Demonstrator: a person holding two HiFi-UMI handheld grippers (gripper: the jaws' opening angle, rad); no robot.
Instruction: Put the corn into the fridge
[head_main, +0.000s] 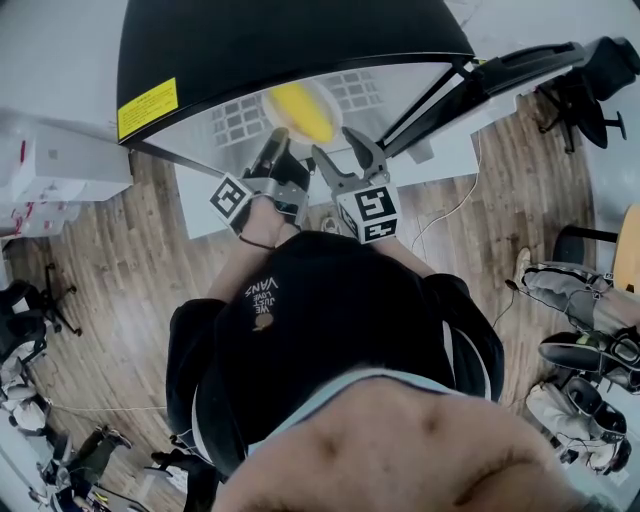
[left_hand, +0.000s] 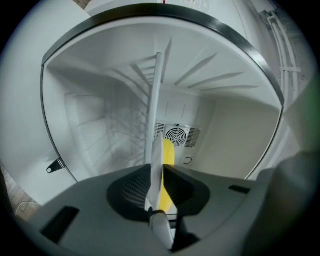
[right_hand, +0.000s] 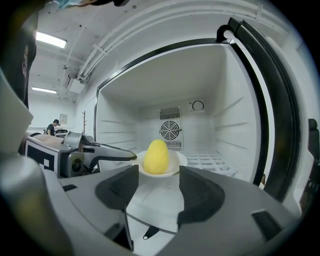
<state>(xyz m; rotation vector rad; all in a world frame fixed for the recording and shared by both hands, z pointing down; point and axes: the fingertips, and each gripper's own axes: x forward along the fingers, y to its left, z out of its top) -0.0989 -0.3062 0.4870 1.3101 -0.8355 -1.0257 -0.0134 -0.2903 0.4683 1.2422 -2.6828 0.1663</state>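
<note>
Within the fridge (right_hand: 210, 85), only the right gripper view showed the corn (right_hand: 156, 156) whole; the left gripper (left_hand: 161, 196) fingers (left_hand: 186, 182) clenched its plate (right_hand: 181, 161), the right gripper (right_hand: 157, 200) fingers (right_hand: 200, 192) stood released.

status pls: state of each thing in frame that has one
fridge: open.
corn: resting on the plate, inside the fridge.
plate: rim clamped by the left tongs.
left tongs: shut on the plate.
right tongs: open, nothing between them.

The head view looks steeply down; both gripper views face closely into the fridge (right_hand: 150, 112).
</note>
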